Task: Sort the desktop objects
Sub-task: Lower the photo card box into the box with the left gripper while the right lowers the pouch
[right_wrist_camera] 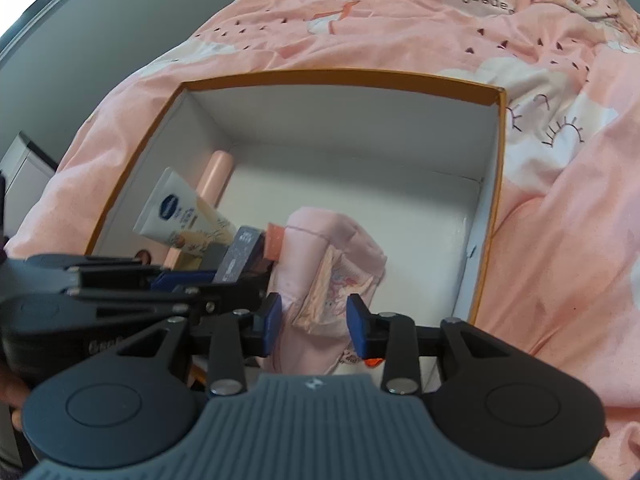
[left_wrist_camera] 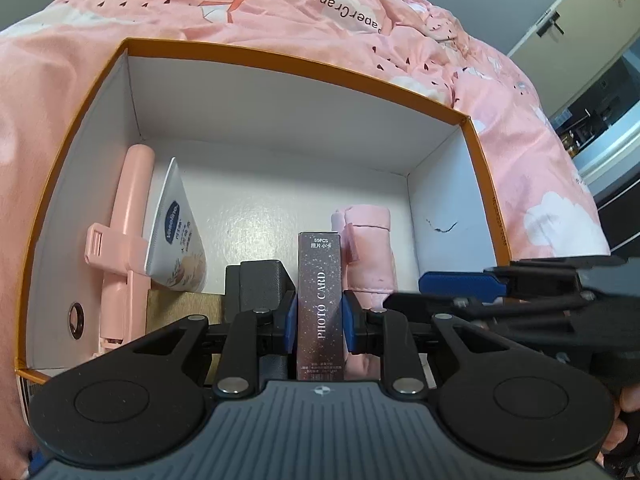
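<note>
Clamped between the blue pads of the left gripper (left_wrist_camera: 320,322): a tall, dark, glittery cardboard box printed "PHOTO CARD" (left_wrist_camera: 320,304), held upright just inside the near edge of an open cardboard storage box with an orange rim and white inner walls (left_wrist_camera: 280,68). Jaws pressed flat against both narrow sides of the card box.

Along the left wall of the storage box, a long pale pink plastic clip-like tool (left_wrist_camera: 124,248), lying lengthwise. Leaning over it, a white squeeze tube with a blue oval logo (left_wrist_camera: 178,236), crimped end pointing away from the camera. Just left of the card box, a dark grey boxy item (left_wrist_camera: 260,284), only partly in view, with a tan cardboard piece (left_wrist_camera: 184,308) beside it. To the right of the card box and very near it, a rolled pale pink fabric pouch (left_wrist_camera: 368,248).

Right gripper (right_wrist_camera: 314,326) set low over the same pouch (right_wrist_camera: 332,256) — jaws apart, one blue pad on each side of the fabric; contact with the cloth on the left pad cannot be told, gap visible at the right pad. Behind the pouch in the right wrist view, a small coral-orange block (right_wrist_camera: 275,246).

Under the whole storage box, a rumpled pink bedsheet with cloud and paper-crane print (right_wrist_camera: 560,240).
</note>
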Demonstrator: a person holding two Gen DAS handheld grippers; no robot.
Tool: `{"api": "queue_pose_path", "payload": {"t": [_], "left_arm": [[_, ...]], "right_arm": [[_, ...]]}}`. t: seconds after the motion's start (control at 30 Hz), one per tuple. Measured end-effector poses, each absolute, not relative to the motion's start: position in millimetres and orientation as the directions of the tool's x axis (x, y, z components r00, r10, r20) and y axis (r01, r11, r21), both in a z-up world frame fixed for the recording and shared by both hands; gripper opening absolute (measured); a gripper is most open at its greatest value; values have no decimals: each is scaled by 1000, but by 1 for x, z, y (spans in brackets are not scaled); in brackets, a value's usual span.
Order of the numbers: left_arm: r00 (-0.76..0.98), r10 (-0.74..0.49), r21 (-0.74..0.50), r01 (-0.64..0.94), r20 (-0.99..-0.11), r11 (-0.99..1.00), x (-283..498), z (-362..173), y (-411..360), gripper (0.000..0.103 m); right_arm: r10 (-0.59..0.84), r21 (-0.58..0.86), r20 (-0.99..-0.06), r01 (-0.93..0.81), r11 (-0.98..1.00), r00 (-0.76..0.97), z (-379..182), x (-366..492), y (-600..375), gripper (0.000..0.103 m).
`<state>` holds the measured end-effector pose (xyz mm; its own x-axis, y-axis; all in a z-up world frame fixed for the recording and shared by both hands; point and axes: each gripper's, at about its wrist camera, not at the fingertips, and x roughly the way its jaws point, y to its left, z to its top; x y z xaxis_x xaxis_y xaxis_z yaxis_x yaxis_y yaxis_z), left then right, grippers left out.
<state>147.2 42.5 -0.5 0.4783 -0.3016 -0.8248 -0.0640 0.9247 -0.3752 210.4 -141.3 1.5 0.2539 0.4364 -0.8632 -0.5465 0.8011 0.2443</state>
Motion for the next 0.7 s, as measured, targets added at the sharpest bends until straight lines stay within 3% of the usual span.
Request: {"api": "queue_pose_path", "payload": {"t": [0.5,0.7], "left_arm": [[517,-328,-424,-75,-791,902,143,15,50,27],[565,-264,-383,-100,-781,918,128,28,66,36]], "right_arm": [[420,192,-880,-645,740,221,1,198,-138,42],[425,208,-876,-618,758,227,-2,202,-134,43]]}}
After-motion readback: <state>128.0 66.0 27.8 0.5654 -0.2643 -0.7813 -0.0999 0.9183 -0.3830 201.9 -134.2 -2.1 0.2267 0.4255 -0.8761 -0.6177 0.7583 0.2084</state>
